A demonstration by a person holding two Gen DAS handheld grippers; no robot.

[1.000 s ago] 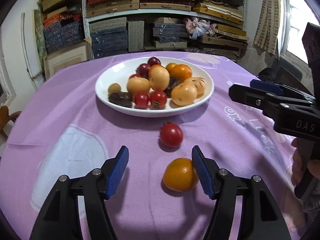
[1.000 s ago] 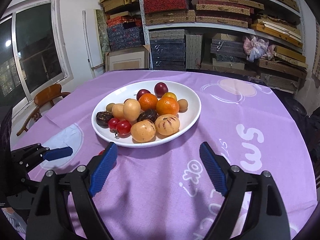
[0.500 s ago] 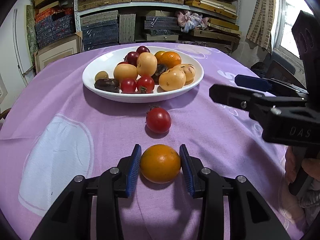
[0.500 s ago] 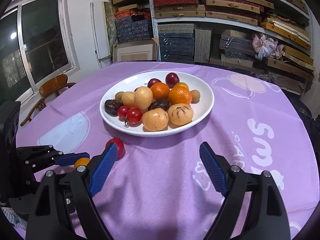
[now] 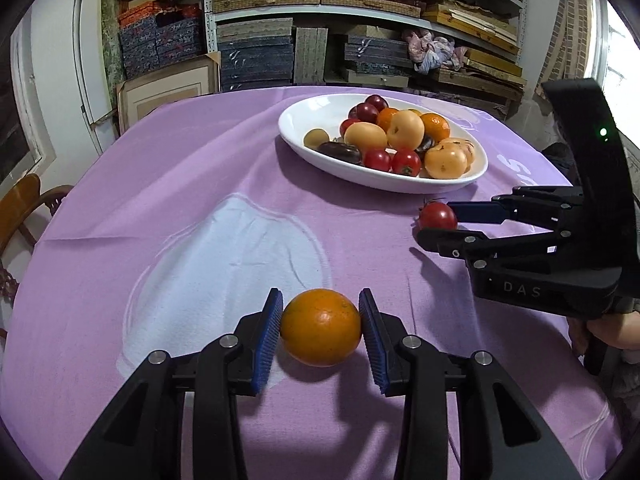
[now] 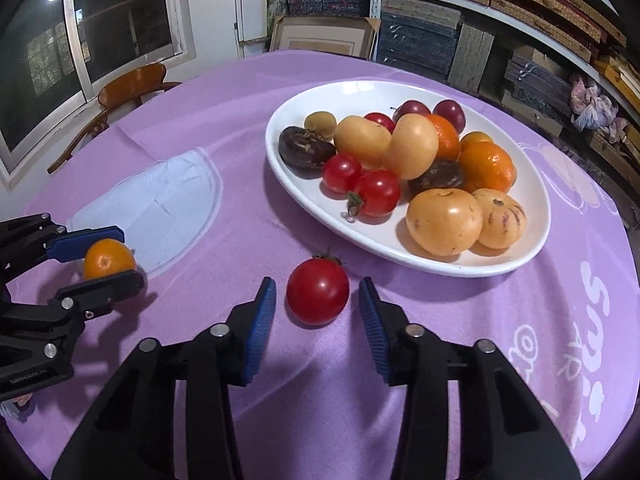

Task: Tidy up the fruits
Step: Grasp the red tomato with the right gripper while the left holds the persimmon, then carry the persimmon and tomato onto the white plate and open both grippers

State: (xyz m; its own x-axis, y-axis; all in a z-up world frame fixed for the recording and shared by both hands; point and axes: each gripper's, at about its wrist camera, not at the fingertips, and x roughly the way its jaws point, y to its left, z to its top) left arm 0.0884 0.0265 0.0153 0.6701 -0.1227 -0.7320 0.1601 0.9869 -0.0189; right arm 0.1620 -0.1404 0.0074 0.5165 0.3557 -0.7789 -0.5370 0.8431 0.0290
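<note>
- The left gripper [image 5: 320, 330] sits at the bottom middle of the left wrist view, clenched on an orange [image 5: 321, 327]; both blue pads [image 5: 266, 338] press its sides.
- In the right wrist view that same orange [image 6: 108, 258] shows at the left edge, between the left gripper's two fingers, over the purple tablecloth [image 6: 240, 184].
- The right gripper [image 6: 317, 320] is at the bottom middle of its own view, its jaws closing around a red tomato [image 6: 317, 291].
- There is a small gap on each side of the tomato, so the pads do not yet touch it.
- The tomato rests on the cloth just below the near rim of the white plate [image 6: 532, 248].
- From the left wrist view the tomato [image 5: 437, 216] lies at the right, between the right gripper's fingertips.
- The plate [image 5: 304, 120] in the upper right of that view holds a pile of fruit: red tomatoes, oranges, yellow fruits, dark plums.
- A pale patch [image 5: 224, 256] on the cloth lies left of the orange.
</note>
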